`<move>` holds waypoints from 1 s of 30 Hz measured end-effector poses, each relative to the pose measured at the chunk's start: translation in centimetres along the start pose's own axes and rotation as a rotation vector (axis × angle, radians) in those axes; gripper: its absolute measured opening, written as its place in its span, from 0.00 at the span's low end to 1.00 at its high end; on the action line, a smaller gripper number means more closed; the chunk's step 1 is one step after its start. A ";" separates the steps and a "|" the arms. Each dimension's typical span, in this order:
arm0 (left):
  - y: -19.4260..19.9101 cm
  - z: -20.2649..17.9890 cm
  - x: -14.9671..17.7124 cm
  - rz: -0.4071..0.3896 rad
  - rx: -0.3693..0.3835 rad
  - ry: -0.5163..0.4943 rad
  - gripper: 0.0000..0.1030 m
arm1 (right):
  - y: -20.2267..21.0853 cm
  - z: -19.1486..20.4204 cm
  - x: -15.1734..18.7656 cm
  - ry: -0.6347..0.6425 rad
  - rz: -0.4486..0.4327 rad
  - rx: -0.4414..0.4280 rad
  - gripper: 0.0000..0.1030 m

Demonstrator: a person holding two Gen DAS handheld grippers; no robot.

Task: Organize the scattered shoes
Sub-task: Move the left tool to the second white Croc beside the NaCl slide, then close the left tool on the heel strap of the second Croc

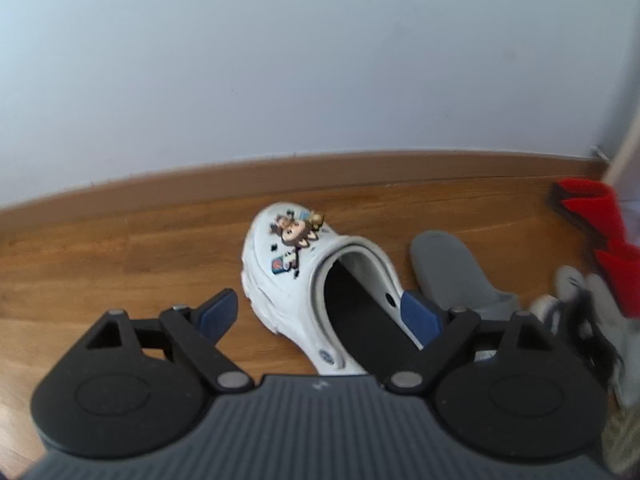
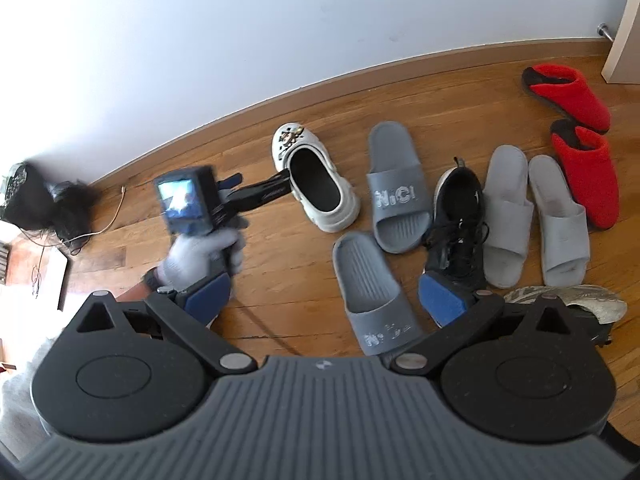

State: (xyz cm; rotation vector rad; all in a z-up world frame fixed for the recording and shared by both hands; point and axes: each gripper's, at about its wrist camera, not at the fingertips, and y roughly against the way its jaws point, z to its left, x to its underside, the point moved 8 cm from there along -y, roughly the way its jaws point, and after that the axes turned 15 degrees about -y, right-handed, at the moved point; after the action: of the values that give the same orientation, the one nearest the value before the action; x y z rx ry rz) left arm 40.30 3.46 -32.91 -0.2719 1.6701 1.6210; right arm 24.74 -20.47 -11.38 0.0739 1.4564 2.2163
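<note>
A white clog [image 1: 312, 280] with cartoon charms lies on the wood floor, toe toward the wall. My left gripper [image 1: 320, 316] is open and low over it; the clog's heel end sits between the blue pads [image 1: 218, 314]. In the right wrist view a gloved hand [image 2: 200, 248] holds the left gripper [image 2: 280, 184] at the white clog's [image 2: 320, 184] left rim. My right gripper [image 2: 324, 296] is open and holds nothing, above a dark grey slide [image 2: 372, 292]. Its mate, a second dark grey slide [image 2: 398, 188], lies beside the clog.
A black sneaker [image 2: 456, 220], two light grey slides [image 2: 506, 216], two red slippers [image 2: 588, 176] and a worn pale sneaker [image 2: 568, 300] lie to the right. The baseboard [image 2: 360, 76] runs behind them. A black bundle with cables [image 2: 48, 200] sits far left, a door frame [image 2: 624, 20] far right.
</note>
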 end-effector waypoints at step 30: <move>-5.1 3.7 4.2 0.179 -0.113 0.035 0.15 | 1.2 1.6 1.2 0.047 0.057 -0.045 0.99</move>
State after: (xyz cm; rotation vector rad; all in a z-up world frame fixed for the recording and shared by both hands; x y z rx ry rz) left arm 42.11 7.53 -39.02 -0.2131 1.6706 1.8567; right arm 23.74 -18.99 -9.95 0.0489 1.4451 2.3102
